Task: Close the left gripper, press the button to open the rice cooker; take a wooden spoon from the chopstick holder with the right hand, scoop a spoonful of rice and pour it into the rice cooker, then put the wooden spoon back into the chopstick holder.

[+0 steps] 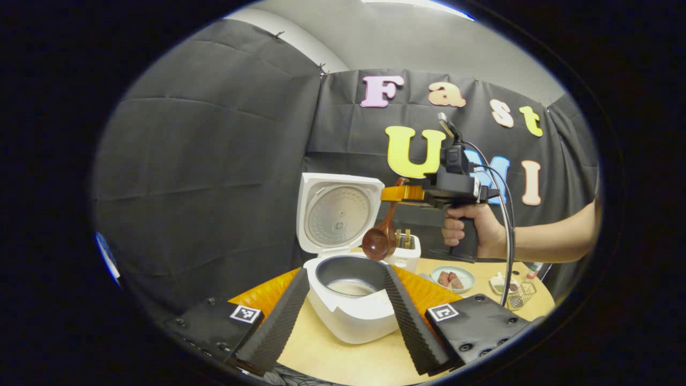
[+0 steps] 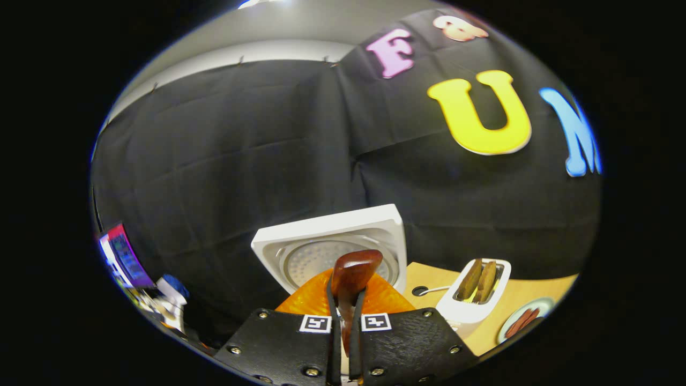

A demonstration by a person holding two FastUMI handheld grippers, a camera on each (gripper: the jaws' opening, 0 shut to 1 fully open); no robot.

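Observation:
The white rice cooker (image 1: 348, 321) stands on the table with its lid (image 1: 337, 214) raised; pale rice lies at the bottom of its grey pot (image 1: 351, 288). My left gripper (image 1: 344, 272) is open, its fingers spread to either side of the cooker. A hand holds my right gripper (image 1: 395, 193) above and behind the pot, shut on the handle of the wooden spoon (image 1: 378, 242), whose bowl hangs down over the pot's far rim. In the right gripper view, my right gripper (image 2: 345, 294) clamps the spoon (image 2: 353, 273) in front of the lid (image 2: 332, 252).
A white chopstick holder (image 1: 405, 254) (image 2: 474, 292) with wooden utensils stands right behind the cooker. A plate (image 1: 453, 279) with reddish pieces and small items (image 1: 512, 289) sit to the right on the wooden table (image 1: 343, 359). Black cloth walls close the back.

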